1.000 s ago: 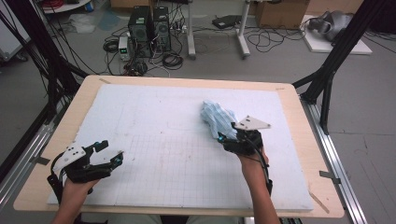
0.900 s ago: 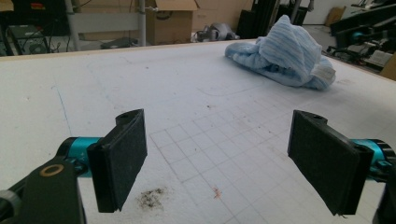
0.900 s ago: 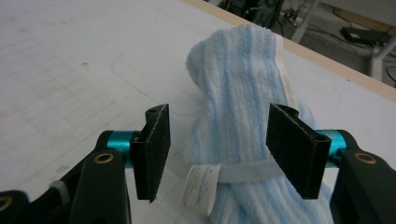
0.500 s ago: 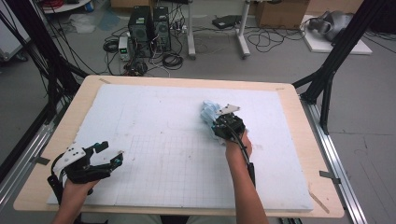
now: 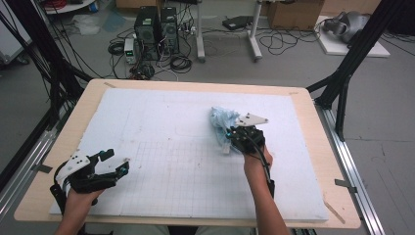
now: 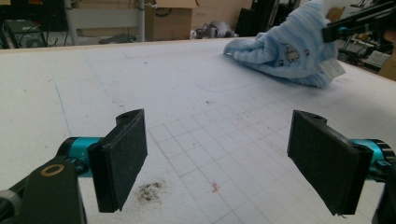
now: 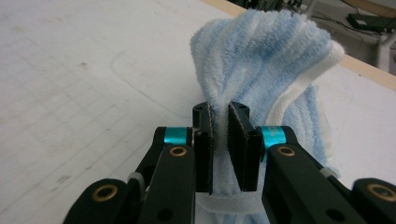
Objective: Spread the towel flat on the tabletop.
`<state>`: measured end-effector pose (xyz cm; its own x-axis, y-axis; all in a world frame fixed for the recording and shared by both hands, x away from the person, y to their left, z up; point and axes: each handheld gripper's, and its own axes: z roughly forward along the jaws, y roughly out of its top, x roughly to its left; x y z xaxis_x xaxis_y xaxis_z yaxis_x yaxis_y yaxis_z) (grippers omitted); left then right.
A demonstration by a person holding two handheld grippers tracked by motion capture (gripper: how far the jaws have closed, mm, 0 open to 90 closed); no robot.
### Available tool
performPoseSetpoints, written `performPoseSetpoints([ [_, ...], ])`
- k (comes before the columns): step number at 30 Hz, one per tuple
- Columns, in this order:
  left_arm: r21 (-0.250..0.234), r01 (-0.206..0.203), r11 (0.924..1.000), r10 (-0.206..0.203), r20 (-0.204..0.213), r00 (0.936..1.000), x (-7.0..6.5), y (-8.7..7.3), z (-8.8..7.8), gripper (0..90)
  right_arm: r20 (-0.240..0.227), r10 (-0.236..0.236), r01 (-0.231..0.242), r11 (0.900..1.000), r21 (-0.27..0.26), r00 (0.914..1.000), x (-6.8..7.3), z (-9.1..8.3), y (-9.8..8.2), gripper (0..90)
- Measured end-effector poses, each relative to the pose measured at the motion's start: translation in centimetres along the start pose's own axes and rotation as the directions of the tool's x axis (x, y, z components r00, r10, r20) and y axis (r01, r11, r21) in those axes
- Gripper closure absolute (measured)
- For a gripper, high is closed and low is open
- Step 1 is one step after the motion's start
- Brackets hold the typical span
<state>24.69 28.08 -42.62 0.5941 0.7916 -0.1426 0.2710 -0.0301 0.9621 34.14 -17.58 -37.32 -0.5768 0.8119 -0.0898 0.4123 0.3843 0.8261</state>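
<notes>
A crumpled light-blue towel (image 5: 219, 123) with a white edge lies right of the middle of the white foam board (image 5: 161, 117). My right gripper (image 5: 234, 138) has just been closing and is now shut on a fold of the towel (image 7: 261, 60), the cloth pinched between its pads and bunched up ahead of them. My left gripper (image 5: 113, 163) rests low at the board's near left corner, its jaws wide open with nothing between them. In the left gripper view the towel (image 6: 289, 51) lies far off at the upper right, well beyond the open pads (image 6: 122, 156).
The foam board lies on a wooden table (image 5: 313, 127) with black frame posts (image 5: 352, 58) at its far corners. A faint pencil grid marks the board's near half. On the floor behind stand computer boxes (image 5: 156, 24), cables and cardboard boxes.
My right gripper went forward into the towel and then drew back a little towards me, its jaws closing on a fold of the cloth. The left gripper stayed where it was.
</notes>
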Motion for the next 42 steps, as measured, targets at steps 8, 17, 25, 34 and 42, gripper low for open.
performPoseSetpoints([
  [8, 0.0, -0.006, 1.0, 0.006, 0.005, 1.0, -0.2, 0.3, 0.3, 20.3, -0.048, 0.055, -0.057, 0.997, -0.051, 0.9973, 0.3, -4.7, -2.8, 80.7],
  [17, 0.003, -0.01, 0.9999, 0.01, 0.01, 0.9999, -0.5, 0.4, 0.8, 20.4, -0.081, 0.102, -0.102, 0.995, -0.004, 0.9915, 0.9, -9.1, -7.5, 82.4],
  [25, 0.007, -0.016, 0.9998, 0.016, 0.013, 0.9998, -0.7, 0.5, 1.2, 20.5, -0.058, 0.134, -0.136, 0.99, -0.031, 0.9893, 0.5, -11.0, -10.1, 66.8],
  [34, 0.007, -0.016, 0.9998, 0.016, 0.013, 0.9998, -0.7, 0.6, 1.5, 20.5, 0.015, 0.079, -0.076, 0.988, -0.134, 0.9968, -0.5, -9.6, -5.4, 30.2],
  [42, 0.012, -0.013, 0.9998, 0.013, 0.01, 0.9999, -0.5, 0.6, 1.4, 20.4, 0.008, -0.109, 0.109, 0.993, 0.045, 0.994, -1.1, -0.3, 0.3, 20.3],
])
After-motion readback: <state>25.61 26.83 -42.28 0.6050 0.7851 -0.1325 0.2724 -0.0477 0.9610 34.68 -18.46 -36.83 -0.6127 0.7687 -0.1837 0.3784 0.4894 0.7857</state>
